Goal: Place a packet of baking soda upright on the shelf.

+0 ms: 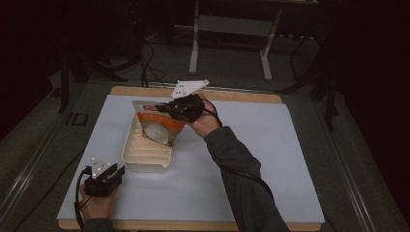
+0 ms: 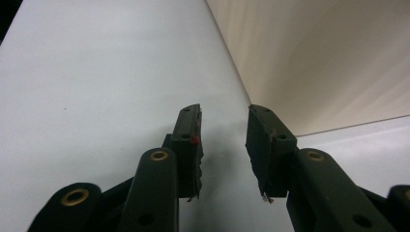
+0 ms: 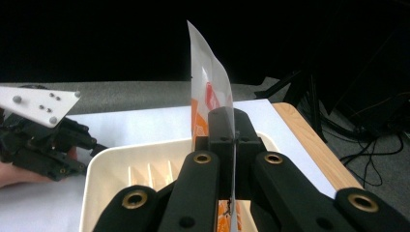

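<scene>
Landmark: cream tray [image 1: 145,162], ribbed floor, long axis running away from the person, sitting on the white sheet [image 1: 270,159] that covers the wooden table [image 1: 241,96].

Left of the tray, at its near corner: left gripper [image 1: 116,172], just beside the tray's near end wall, not seen touching it. Left hand [image 1: 99,203] low on the sheet, grey plate on top, cable looping off to the left. In the left gripper view the jaws stand apart with only bare sheet between them; released, holding nothing. The tray's wall fills the upper right of that view, past the right jaw.

Over the tray's far half: pouch [image 1: 159,126], orange and white, tilted, its lower edge down inside the tray, top corner raised toward the far side.

Right of the tray's far end: right gripper [image 1: 167,110], clenched on the pouch's upper edge. In the right gripper view the jaws meet on the thin film, which stands up edge-on above them. Right hand [image 1: 205,121] is raised above the sheet, forearm coming in diagonally from the lower right, gripper pointing left toward the tray.

Nothing stands between either gripper and the tray.
</scene>
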`<state>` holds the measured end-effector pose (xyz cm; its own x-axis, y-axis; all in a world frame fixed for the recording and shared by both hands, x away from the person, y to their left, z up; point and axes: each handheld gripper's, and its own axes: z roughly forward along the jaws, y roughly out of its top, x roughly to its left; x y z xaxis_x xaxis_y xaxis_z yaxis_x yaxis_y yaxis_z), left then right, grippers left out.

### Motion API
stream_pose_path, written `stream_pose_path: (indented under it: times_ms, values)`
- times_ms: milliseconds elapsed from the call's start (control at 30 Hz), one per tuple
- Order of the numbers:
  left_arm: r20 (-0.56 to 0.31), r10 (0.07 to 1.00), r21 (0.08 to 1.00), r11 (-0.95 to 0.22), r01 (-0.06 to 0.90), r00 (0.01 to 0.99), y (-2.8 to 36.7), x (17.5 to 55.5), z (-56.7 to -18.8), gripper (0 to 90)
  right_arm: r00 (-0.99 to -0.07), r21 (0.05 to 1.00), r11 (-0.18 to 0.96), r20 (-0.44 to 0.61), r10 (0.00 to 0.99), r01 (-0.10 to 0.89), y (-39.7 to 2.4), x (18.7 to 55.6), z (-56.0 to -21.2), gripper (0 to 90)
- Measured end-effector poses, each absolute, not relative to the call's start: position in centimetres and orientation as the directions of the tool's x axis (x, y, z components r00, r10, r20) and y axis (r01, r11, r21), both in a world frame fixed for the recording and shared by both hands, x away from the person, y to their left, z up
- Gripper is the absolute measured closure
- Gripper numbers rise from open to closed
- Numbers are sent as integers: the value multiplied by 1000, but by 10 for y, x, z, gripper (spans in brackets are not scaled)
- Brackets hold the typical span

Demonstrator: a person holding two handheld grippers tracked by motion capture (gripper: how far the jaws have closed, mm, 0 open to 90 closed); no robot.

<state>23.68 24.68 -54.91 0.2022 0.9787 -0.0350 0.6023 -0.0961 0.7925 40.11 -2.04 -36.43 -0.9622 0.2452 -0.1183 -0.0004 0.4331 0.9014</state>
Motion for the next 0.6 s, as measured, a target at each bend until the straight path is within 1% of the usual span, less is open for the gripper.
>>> stream_pose_path:
  times_ms: [300,533,600]
  values:
    - [-41,979,795,-90,600,201,247,237,-549,659,-957,896,444,-127,261,2,-20,410,-363,900]
    - [-47,979,795,-85,600,201,248,236,-549,658,-950,875,483,-180,255,-36,-17,412,-358,900]
    - [-51,979,797,-80,599,199,249,236,-549,657,-944,861,505,-210,256,-54,-13,412,-356,900]
